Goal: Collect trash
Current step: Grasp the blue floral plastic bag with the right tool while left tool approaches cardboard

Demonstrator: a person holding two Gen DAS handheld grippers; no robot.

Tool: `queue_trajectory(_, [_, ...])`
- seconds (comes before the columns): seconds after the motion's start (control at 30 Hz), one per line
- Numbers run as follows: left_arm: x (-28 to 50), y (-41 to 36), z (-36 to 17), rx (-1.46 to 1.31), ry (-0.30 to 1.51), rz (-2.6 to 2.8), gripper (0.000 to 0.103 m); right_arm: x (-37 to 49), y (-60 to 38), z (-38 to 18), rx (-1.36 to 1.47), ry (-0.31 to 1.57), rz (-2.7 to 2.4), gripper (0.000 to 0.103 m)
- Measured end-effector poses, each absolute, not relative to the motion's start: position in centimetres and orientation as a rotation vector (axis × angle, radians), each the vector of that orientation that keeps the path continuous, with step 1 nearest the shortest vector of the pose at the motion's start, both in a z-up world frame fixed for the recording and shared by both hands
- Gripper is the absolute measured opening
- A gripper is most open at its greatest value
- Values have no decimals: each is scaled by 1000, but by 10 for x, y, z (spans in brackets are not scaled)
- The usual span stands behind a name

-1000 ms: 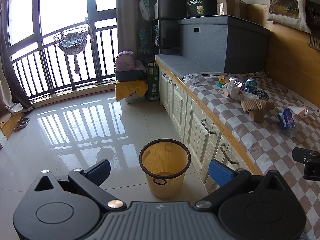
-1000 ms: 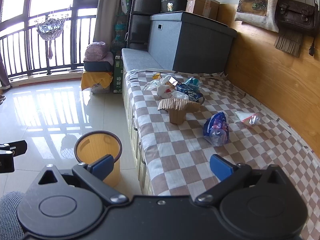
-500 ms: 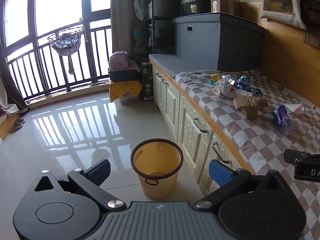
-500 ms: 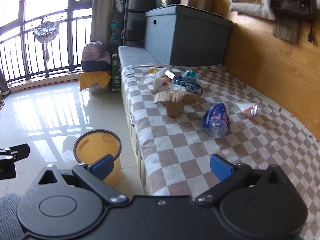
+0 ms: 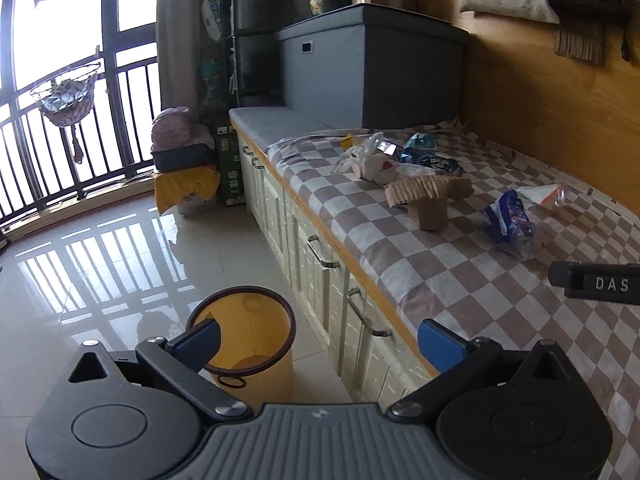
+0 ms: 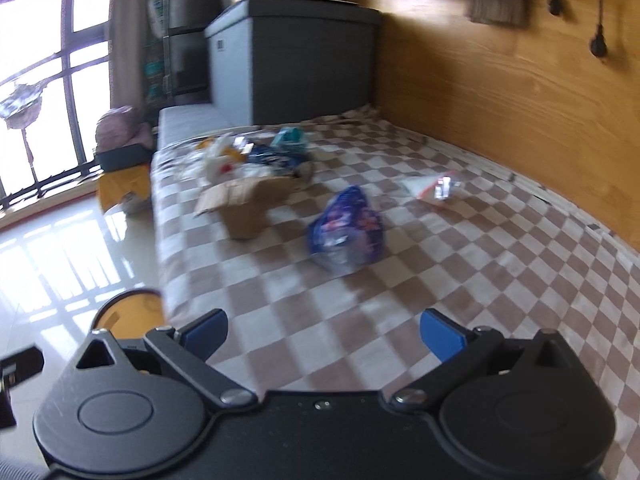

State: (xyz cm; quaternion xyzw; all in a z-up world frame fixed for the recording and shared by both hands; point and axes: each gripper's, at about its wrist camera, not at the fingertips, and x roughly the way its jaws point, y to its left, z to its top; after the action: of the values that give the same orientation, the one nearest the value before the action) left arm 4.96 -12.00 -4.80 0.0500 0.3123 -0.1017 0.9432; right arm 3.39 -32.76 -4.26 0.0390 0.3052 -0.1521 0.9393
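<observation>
A yellow waste bin (image 5: pixel 248 340) with a dark rim stands on the tiled floor beside the bench; part of its rim shows in the right wrist view (image 6: pixel 128 308). Trash lies on the checked bench cover: a blue plastic bag (image 6: pixel 346 228) (image 5: pixel 510 224), a torn cardboard piece (image 6: pixel 244 204) (image 5: pixel 430 198), a clear wrapper (image 6: pixel 434 186) (image 5: pixel 546 196), and a pile of white and blue bags (image 5: pixel 394 156) (image 6: pixel 256 156). My left gripper (image 5: pixel 320 340) is open above the bin's near side. My right gripper (image 6: pixel 322 332) is open over the bench, short of the blue bag.
White drawers with metal handles (image 5: pixel 320 252) run under the bench. A grey storage box (image 5: pixel 372 68) stands at the far end, against a wooden wall (image 6: pixel 500 92). A yellow-covered stack (image 5: pixel 186 184) sits on the floor by the balcony railing (image 5: pixel 60 140).
Both grippers have moved forward and right, toward the bench. The blue bag looms larger in the right wrist view, which is blurred by motion. Both grippers stay open.
</observation>
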Motion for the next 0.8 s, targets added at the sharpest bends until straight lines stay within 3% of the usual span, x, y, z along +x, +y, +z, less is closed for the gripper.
queue_trajectory(0.8, [193,-232,-66,192,593,-377,103,171,-428,-98,379,527,-309,103])
